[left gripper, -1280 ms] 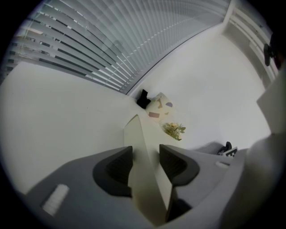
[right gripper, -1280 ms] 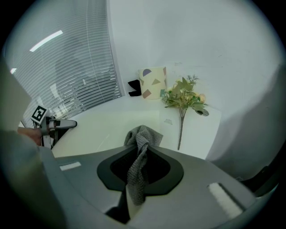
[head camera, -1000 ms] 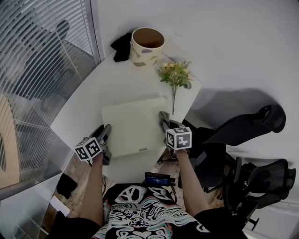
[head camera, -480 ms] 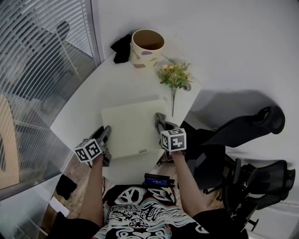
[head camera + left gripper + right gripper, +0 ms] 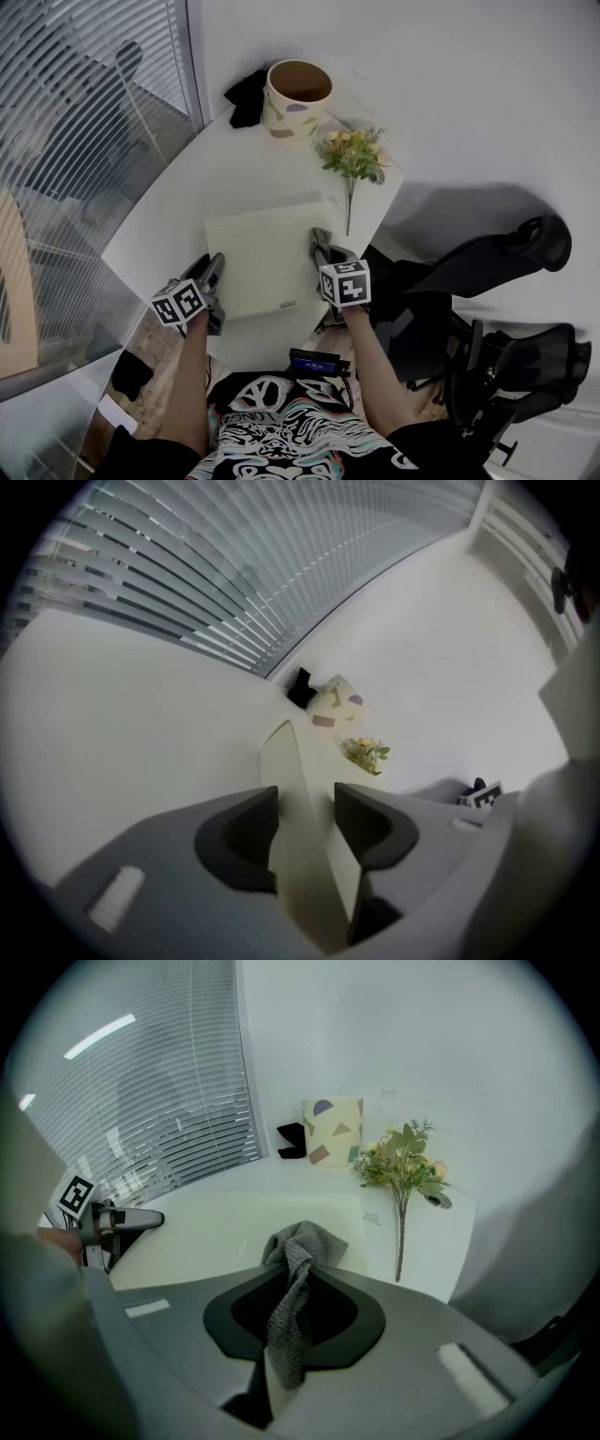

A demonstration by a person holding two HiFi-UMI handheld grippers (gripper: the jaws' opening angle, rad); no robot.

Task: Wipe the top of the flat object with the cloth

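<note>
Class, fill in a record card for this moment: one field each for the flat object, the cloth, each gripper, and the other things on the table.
flat board: cream, lying flat on the white table
cloth: grey, bunched, at the board's right edge
left gripper: shut on the board's left edge, near end
right gripper: shut on the cloth, over the board
other things: patterned pot, flowers lying on the table, black item beside the pot

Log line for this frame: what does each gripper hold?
left gripper: shut on board edge | right gripper: shut on cloth, at board's right edge
</note>
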